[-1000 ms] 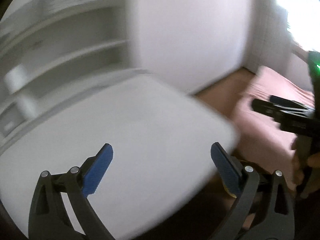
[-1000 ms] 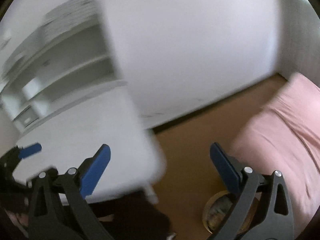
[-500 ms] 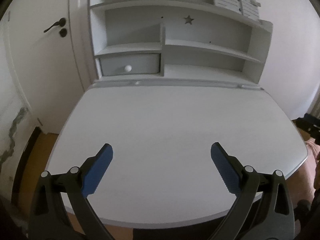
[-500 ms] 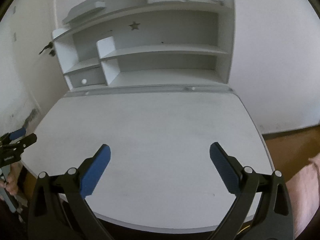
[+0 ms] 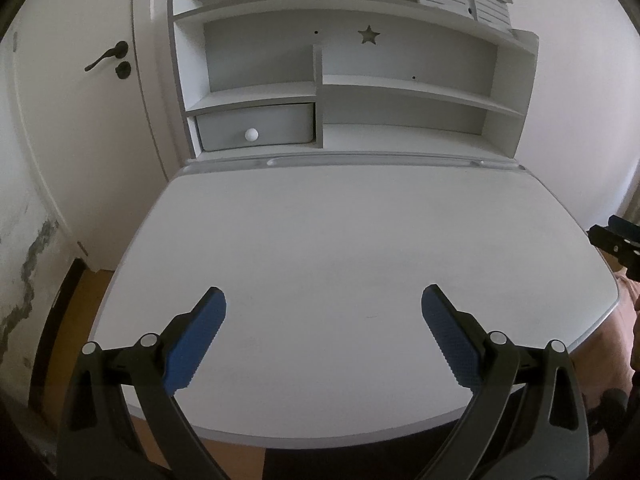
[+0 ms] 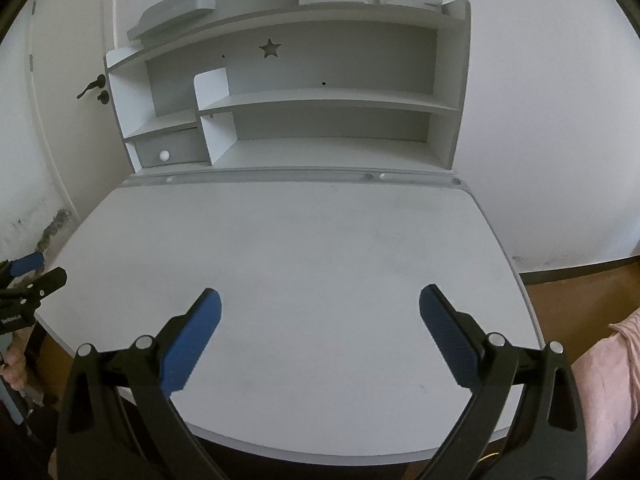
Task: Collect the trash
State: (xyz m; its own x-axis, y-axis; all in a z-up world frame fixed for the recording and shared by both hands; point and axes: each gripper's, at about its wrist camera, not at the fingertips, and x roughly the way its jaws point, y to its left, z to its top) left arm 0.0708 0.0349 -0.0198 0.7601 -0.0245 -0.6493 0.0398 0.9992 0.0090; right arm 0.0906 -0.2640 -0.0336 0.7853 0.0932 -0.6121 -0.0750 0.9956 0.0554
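No trash shows in either view. My left gripper (image 5: 323,334) is open and empty, held over the near half of the white desk top (image 5: 344,240). My right gripper (image 6: 320,336) is open and empty over the same desk top (image 6: 304,248). The right gripper's tip shows at the right edge of the left wrist view (image 5: 618,242). The left gripper's tip shows at the left edge of the right wrist view (image 6: 28,280).
A grey-white shelf unit (image 5: 400,88) stands at the back of the desk, with a small drawer (image 5: 256,126) at lower left. A white door (image 5: 72,92) with a black handle is left of it. Pink bedding (image 6: 608,364) lies at the right, over brown floor (image 6: 580,292).
Both cameras swung left from the wall, floor and pink bedding to face the desk squarely. In the last half second they hardly moved. Both grippers stayed open.
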